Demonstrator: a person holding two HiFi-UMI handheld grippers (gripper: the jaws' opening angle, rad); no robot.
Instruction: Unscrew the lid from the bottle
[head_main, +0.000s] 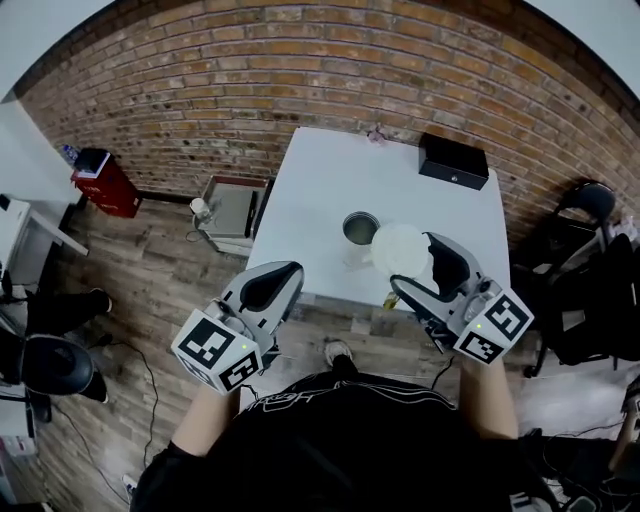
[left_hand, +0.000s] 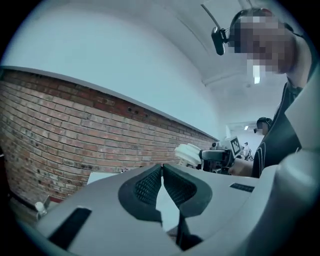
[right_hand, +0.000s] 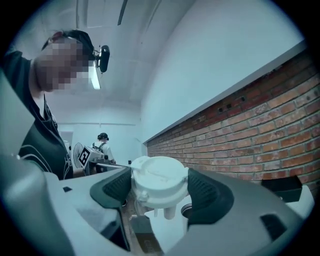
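Note:
My right gripper (head_main: 412, 268) is shut on a white screw lid (head_main: 400, 249), lifted above the near edge of the white table (head_main: 320, 190). The right gripper view shows the lid (right_hand: 157, 177) squeezed between both dark pads (right_hand: 112, 189), with its underside stubs hanging free. The open bottle (head_main: 360, 228), a round metal-rimmed mouth, stands on the table just left of the lid. My left gripper (head_main: 288, 272) hovers off the table's front left corner, shut with nothing between its pads (left_hand: 145, 186). The left gripper view shows the lid (left_hand: 188, 153) off to the right.
A black box (head_main: 453, 160) lies at the table's far right. On the floor to the left stand a grey crate (head_main: 232, 207) and a red cabinet (head_main: 105, 183). Dark chairs (head_main: 585, 215) are on the right. A brick wall (head_main: 300, 70) runs behind.

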